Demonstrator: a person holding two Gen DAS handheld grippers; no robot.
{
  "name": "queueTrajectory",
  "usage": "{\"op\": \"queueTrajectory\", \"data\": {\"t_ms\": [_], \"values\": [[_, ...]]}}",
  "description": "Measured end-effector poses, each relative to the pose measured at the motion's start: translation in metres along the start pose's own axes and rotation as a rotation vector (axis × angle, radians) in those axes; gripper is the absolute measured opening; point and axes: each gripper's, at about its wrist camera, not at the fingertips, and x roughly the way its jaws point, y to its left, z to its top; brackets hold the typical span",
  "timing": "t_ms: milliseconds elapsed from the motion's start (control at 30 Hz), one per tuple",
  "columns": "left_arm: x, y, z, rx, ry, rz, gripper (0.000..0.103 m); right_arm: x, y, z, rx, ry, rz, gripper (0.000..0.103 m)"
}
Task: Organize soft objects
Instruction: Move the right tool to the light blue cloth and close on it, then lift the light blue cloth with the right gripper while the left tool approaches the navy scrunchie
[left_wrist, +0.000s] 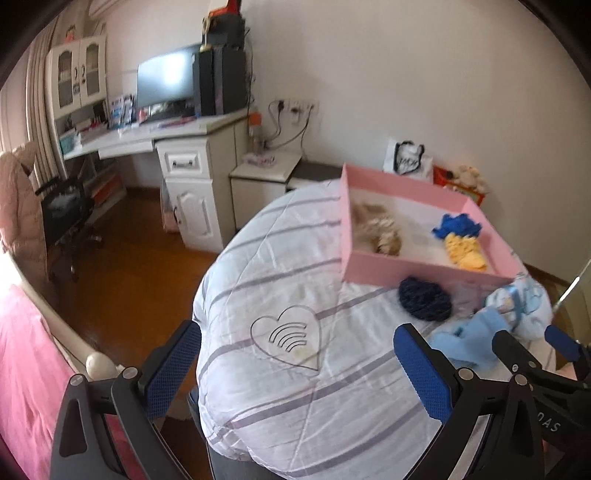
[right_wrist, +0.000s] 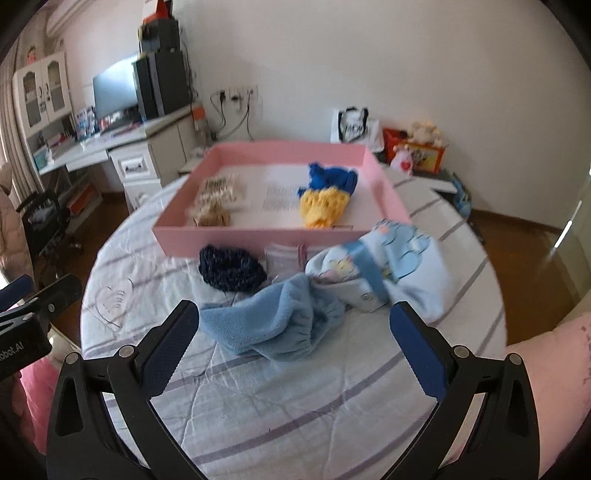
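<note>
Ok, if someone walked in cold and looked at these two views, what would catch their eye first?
Probably the pink tray at the far side of the quilt, holding a beige fuzzy item on its left and a blue and yellow knit piece on its right. In front of it lie a navy knit bundle and a light blue fleece item, which sits just beyond the open jaws of the right gripper.

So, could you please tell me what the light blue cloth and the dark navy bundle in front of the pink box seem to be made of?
The light blue cloth looks like soft matte fleece, with a napped surface and gathered elastic hem. The dark navy bundle looks like chunky knitted yarn, judging by its bumpy looped texture.
</note>
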Motion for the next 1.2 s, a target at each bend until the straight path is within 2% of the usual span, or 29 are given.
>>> {"op": "queueTrajectory", "data": {"t_ms": [333,400,467,500,567,667,867,1200], "values": [[0.051,0.019,0.004,-0.024,0.087,0.018,0.103,0.055,0.016,-0.006,-0.020,0.110,-0.005,0.102],[0.057,0.021,0.004,-0.026,0.097,0.019,0.103,0.060,0.015,-0.007,-0.003,0.113,0.005,0.089],[0.060,0.023,0.002,-0.026,0.103,0.016,0.103,0.061,0.014,-0.008,-0.011,0.120,0.006,0.064],[0.060,0.022,0.002,-0.025,0.103,0.014,0.103,0.062,0.017,-0.008,-0.030,0.114,0.000,0.059],[0.061,0.021,0.001,-0.023,0.103,0.011,0.103,0.058,0.018,-0.009,-0.043,0.101,0.005,0.039],[0.058,0.016,0.000,-0.011,0.100,0.002,0.103,0.053,0.018,-0.009,-0.047,0.100,0.056,0.026],[0.053,0.001,-0.001,0.026,0.097,-0.023,0.103,0.044,0.011,-0.009,-0.031,0.073,0.070,0.015],[0.056,-0.031,0.004,0.080,0.100,-0.061,0.103,0.003,-0.023,0.000,0.051,-0.040,0.084,0.012]]}}
